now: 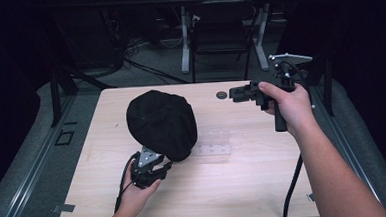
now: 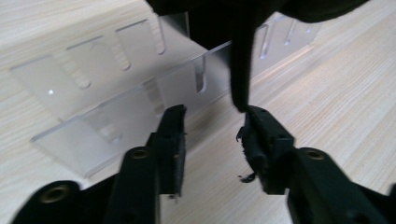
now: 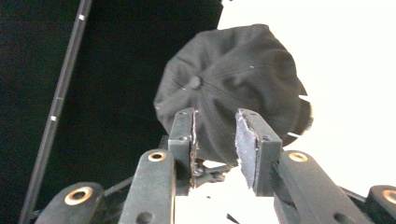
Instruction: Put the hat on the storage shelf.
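Gripping nothing, my left gripper [image 2: 212, 135] sits near the table's near-left edge with its jaws parted, a hanging edge of the black cap [image 1: 161, 122] dangling just above the gap and close to the right-hand jaw, though I cannot tell whether it touches. Behind those jaws a clear acrylic rack [image 2: 140, 88] with slots lies on the wooden table [image 1: 225, 192], the cap bulging over its left end. My right gripper [image 1: 236, 92] hangs raised at the far right, jaws partly open and empty, pointing left toward the cap, just beside a small dark disc [image 1: 222, 95].
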A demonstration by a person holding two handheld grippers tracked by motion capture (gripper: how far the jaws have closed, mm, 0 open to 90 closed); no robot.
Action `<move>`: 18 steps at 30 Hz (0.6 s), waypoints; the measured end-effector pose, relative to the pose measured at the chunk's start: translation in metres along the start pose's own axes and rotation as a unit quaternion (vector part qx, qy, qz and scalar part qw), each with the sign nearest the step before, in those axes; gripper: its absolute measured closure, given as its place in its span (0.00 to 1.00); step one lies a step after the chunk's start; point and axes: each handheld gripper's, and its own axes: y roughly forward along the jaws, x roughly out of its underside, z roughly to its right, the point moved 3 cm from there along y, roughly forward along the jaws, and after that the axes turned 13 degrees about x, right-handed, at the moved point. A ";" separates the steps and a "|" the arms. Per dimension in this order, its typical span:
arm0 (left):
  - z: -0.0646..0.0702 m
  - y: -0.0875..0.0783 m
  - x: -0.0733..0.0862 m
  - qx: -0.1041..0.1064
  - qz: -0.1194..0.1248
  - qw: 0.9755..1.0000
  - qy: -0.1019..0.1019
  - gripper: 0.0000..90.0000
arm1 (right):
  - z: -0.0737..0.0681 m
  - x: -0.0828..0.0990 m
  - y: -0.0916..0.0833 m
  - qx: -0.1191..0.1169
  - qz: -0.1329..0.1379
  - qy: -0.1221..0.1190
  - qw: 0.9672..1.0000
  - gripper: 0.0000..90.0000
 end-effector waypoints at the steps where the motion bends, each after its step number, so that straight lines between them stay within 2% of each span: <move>1: -0.001 -0.002 0.001 -0.002 0.000 1.000 -0.004 0.62 | 0.002 0.001 -0.001 0.006 -0.003 -0.005 1.000 0.75; 4: -0.007 -0.010 0.006 0.000 -0.001 1.000 -0.020 0.56 | 0.006 0.007 -0.002 0.018 -0.004 -0.007 1.000 0.74; 8: -0.016 -0.023 0.013 -0.006 -0.003 0.999 -0.035 0.55 | 0.013 0.016 0.000 0.061 -0.012 -0.019 0.998 0.74; 11: -0.020 -0.033 0.018 -0.010 0.003 0.999 -0.043 0.53 | 0.017 0.024 0.000 0.109 -0.007 -0.043 0.993 0.73; 14: -0.026 -0.043 0.023 -0.017 0.005 0.999 -0.044 0.53 | 0.021 0.031 0.000 0.131 0.005 -0.049 0.990 0.73; 17: -0.031 -0.050 0.027 -0.022 0.016 0.998 -0.053 0.52 | 0.025 0.039 -0.001 0.159 0.009 -0.062 0.985 0.73; 18: -0.033 -0.051 0.030 -0.023 0.017 0.998 -0.057 0.52 | 0.026 0.041 -0.001 0.162 0.008 -0.065 0.985 0.73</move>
